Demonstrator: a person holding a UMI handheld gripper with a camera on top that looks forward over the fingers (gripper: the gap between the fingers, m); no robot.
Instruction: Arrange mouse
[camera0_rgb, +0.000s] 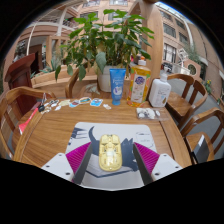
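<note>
A pale yellow mouse (109, 153) lies on a grey mouse mat (84, 132) spread on the wooden table (50, 135). My gripper (110, 148) is low over the mat and open. The mouse stands between the two fingers, resting on the mat, with a narrow gap at each side. The magenta pads (78, 157) show to the left and right of it. The mouse's front end points away from me, toward the far side of the table.
Beyond the mat stand a blue tube (118, 85), an orange-labelled carton (140, 88) and a white bottle (160, 92), before a large potted plant (105, 40). Small cards and items (72, 103) lie at the far left. Wooden chairs (188, 102) flank the table.
</note>
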